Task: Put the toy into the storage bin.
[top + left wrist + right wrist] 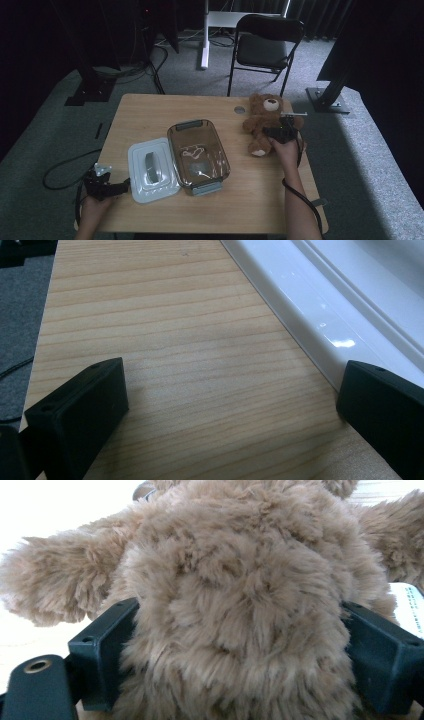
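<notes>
Your right tongs (284, 134) straddle the brown plush teddy bear (263, 120), jaws pressed into its fur, near the table's (150, 107) far right corner; it is gripped, not yet lifted. The clear plastic container (198, 156) sits open mid-table, its white lid (152, 170) beside it. Your left tongs (107, 186) gape (empty) by the lid's edge. Carrying the bear over and lidding likely remain.

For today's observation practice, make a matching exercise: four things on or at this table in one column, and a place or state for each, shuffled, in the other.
1. teddy bear
2. white lid
3. clear container
4. left gripper

a. open, at the lid's edge
b. flat on the table, left of the container
c. between the right gripper's jaws
d. mid-table, uncovered

Pairs: 1-c, 2-b, 3-d, 4-a
</notes>
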